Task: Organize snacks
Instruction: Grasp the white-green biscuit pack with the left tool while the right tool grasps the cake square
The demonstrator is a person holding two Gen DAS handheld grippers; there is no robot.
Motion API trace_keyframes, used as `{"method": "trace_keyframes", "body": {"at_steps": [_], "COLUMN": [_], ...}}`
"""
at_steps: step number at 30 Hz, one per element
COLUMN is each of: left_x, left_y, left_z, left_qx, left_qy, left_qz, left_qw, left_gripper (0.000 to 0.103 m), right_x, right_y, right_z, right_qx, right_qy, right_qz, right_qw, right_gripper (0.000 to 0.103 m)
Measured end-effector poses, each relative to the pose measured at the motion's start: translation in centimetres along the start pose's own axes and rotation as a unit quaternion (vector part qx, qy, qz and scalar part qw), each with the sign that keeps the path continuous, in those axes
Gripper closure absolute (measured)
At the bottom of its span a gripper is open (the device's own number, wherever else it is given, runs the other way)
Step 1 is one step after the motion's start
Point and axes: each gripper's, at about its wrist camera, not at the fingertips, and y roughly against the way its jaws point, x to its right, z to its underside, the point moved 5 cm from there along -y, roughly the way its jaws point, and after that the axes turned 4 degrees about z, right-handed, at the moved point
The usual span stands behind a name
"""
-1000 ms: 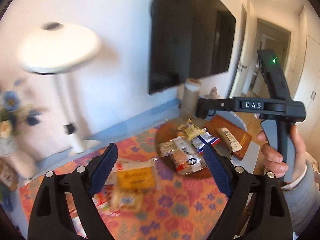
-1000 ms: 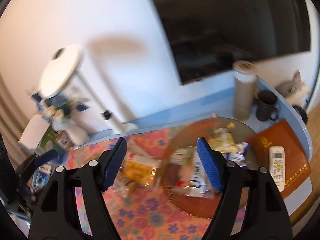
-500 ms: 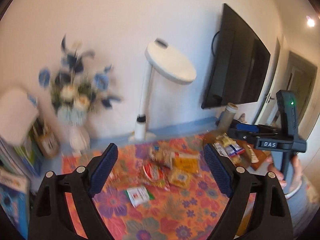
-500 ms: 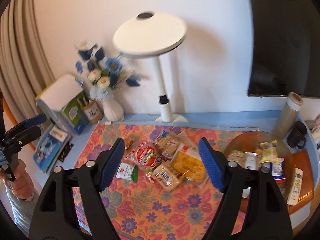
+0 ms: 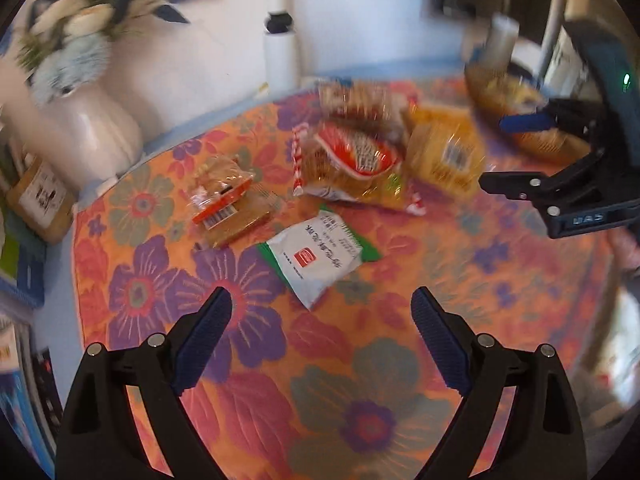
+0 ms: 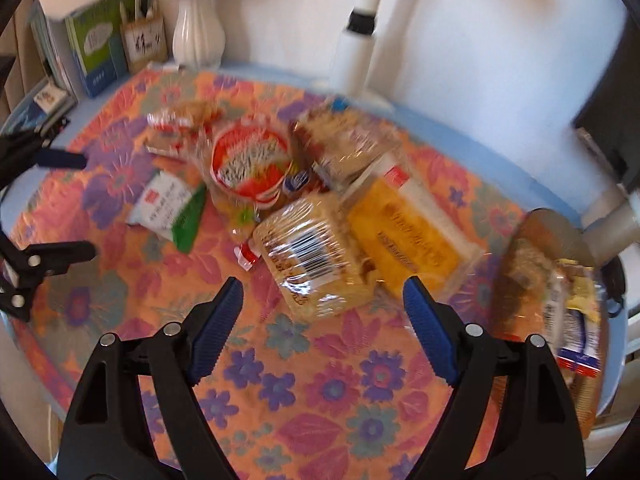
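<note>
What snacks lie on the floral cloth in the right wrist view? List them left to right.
White and green packet → red-lidded round pack → clear pack with barcode → yellow flat pack → round tray holding more snacks at the right edge.

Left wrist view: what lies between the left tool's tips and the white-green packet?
Nothing: only bare floral cloth separates the left tool from the white-green packet, as the left wrist view shows.

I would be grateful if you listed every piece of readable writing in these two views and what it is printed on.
None can be quoted with confidence.
White and green packet: printed lines and a red logo, too small to read.
Right gripper: body label, blurred.
Clear cracker pack: barcode only.
Yellow packet: print blurred.
</note>
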Motion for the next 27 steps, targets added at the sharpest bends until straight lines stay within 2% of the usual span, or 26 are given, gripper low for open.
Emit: {"method": "trace_keyframes", "body": {"at_steps": [2, 6, 8, 10, 13, 15, 17, 19, 21, 23, 27], "left_x": [-0.6, -1.8, -1.9, -1.7, -1.1, 0.3, 2.0, 2.8, 2.5, 1.8, 0.8], "left_y": [-1.9, -5.3, -6.7, -7.4, -7.6, -7.0, -5.7, -4.7, -3.7, -3.4, -4.7], "left_z": [-0.7, -1.9, -2.3, -2.4, -1.9, -1.0, 0.0, 0.4, 0.1, -0.3, -1.4], "left_qx": [-0.003, -0.023, -0.029, -0.026, -0.036, -0.043, -0.042, -0.039, -0.029, -0.027, -0.027], "left_qy": [-0.018, -0.04, -0.044, -0.044, -0.041, -0.061, -0.088, -0.09, -0.077, -0.05, -0.042], "left_qz": [-0.016, -0.036, -0.02, -0.002, 0.007, 0.036, 0.065, 0.09, 0.087, 0.086, 0.048], "left_qw": [0.9997, 0.9983, 0.9984, 0.9987, 0.9985, 0.9966, 0.9931, 0.9911, 0.9928, 0.9947, 0.9976], "left_gripper": [0.007, 0.007, 0.007, 0.007, 0.007, 0.007, 0.007, 0.007, 0.007, 0.007, 0.007], "right_x": [-0.3, -0.8, -1.0, -1.1, -1.0, -1.0, -0.8, -0.5, -0.2, 0.0, 1.4], "right_y": [-1.1, -2.3, -3.1, -3.7, -3.8, -3.4, -3.1, -2.6, -2.4, -1.8, -0.7], "right_z": [-0.1, -0.2, -0.2, 0.0, 0.1, 0.2, 0.6, 1.6, 3.0, 4.3, 6.6], "right_qx": [0.0, 0.011, 0.012, 0.009, 0.017, 0.02, 0.013, -0.007, -0.042, -0.058, -0.062], "right_qy": [0.007, 0.04, 0.05, 0.053, 0.047, 0.041, 0.022, -0.006, -0.041, -0.065, -0.104], "right_qz": [0.001, 0.03, 0.044, 0.046, 0.047, 0.041, 0.015, -0.03, -0.078, -0.106, -0.121], "right_qw": [1.0, 0.999, 0.998, 0.998, 0.998, 0.998, 1.0, 1.0, 0.995, 0.99, 0.985], "right_gripper": [0.02, 0.02, 0.022, 0.033, 0.035, 0.038, 0.04, 0.04, 0.042, 0.043, 0.043]}}
